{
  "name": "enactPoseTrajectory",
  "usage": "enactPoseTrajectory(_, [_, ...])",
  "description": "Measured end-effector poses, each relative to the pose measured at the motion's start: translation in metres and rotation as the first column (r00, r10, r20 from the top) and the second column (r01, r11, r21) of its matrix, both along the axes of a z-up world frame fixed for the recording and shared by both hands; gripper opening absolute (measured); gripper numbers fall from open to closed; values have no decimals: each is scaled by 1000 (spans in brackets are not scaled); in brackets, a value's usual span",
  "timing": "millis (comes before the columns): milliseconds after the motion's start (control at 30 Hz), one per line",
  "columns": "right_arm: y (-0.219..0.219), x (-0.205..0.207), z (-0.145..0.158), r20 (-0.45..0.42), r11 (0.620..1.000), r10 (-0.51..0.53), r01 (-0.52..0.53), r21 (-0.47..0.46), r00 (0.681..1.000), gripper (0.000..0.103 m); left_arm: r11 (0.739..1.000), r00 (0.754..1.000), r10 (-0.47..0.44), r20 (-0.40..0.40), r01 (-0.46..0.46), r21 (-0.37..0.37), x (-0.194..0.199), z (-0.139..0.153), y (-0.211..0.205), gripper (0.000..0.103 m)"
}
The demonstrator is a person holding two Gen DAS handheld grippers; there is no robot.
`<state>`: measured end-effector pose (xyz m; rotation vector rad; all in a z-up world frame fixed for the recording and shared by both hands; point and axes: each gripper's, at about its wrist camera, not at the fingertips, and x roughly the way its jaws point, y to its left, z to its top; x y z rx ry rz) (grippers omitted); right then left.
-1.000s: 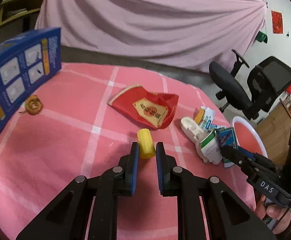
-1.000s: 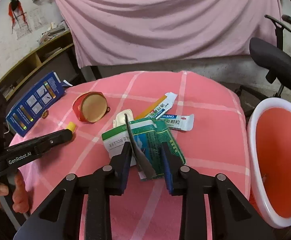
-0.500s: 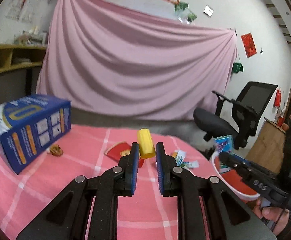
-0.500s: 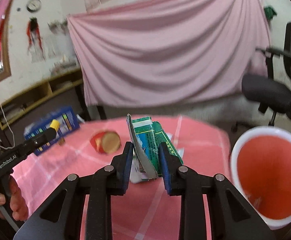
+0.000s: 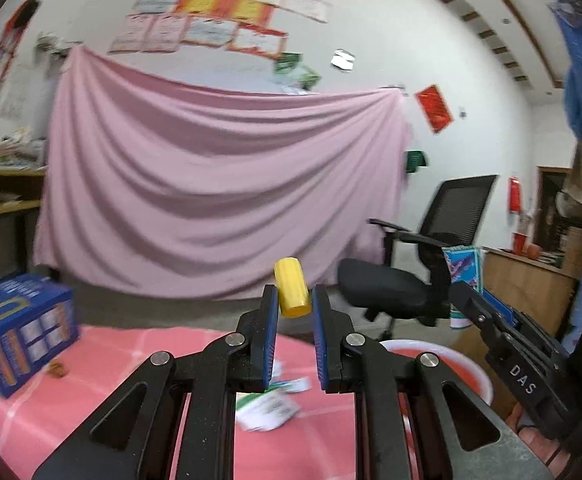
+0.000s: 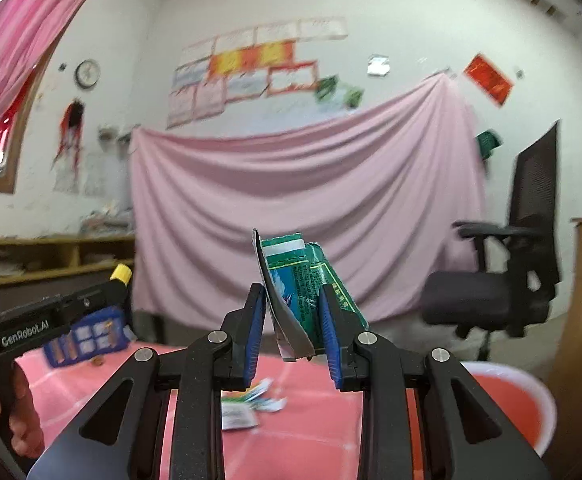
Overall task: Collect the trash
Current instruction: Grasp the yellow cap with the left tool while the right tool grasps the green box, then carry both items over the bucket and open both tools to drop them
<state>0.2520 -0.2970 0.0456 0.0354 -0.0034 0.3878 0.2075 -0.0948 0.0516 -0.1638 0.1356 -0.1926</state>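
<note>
left gripper (image 5: 294, 300): black arms, blue ribbed pads, lower centre of frame — pinching yellow cap (image 5: 291, 293), points about level
yellow cap: small smooth plastic cylinder, tilted, held at the fingertips, clear of the table
right gripper (image 6: 292, 304): same build, lower centre of its frame — clamped on green carton (image 6: 306, 292), points level
green carton: flattened glossy card, torn grey flap at left edge, stands upright between the pads, above the table
hands: one hand (image 6: 9, 408) at lower left of the right view, wrapped round the left gripper's grip
table (image 5: 51, 408): round, pink cloth with white check lines, lower part of both frames
loose wrappers (image 5: 269, 400): crumpled white-green sachets lying on the cloth just beyond the left fingertips, blurred
bin (image 6: 515, 404): round tub, white rim, red inside — lower right, beside the table edge
blue box (image 5: 21, 336): printed cardboard, left edge of the table
office chair (image 5: 415, 276): black mesh back, right of centre
pink sheet (image 5: 219, 192): draped cloth, soft folds, on the far wall
</note>
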Motion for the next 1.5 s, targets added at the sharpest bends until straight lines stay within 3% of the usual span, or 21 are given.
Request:
enactPoseTrajectory(167, [-38, 2, 5, 8, 994, -95, 94, 49, 995, 26, 994, 994, -103, 22, 102, 24, 16, 9, -47, 14])
enactPoseTrajectory(400, [-79, 7, -3, -46, 980, -179, 182, 79, 983, 26, 978, 980, -198, 19, 196, 64, 37, 15, -104, 14])
enactPoseTrajectory(633, [-111, 23, -23, -171, 970, -220, 234, 67, 960, 26, 965, 963, -257, -86, 261, 38, 69, 1, -143, 14])
enactPoseTrajectory(900, [-134, 55, -47, -374, 956, -243, 286, 63, 895, 27, 956, 919, -289, -270, 294, -22, 111, -13, -167, 14])
enactPoseTrajectory(1267, [-132, 59, -55, -436, 959, -239, 282, 35, 867, 27, 946, 840, -313, -442, 318, -64, 144, -32, -180, 14])
enactPoseTrajectory(1500, [-140, 61, -53, -445, 949, -259, 311, 46, 857, 29, 940, 804, -330, -495, 329, -92, 155, -39, -180, 14])
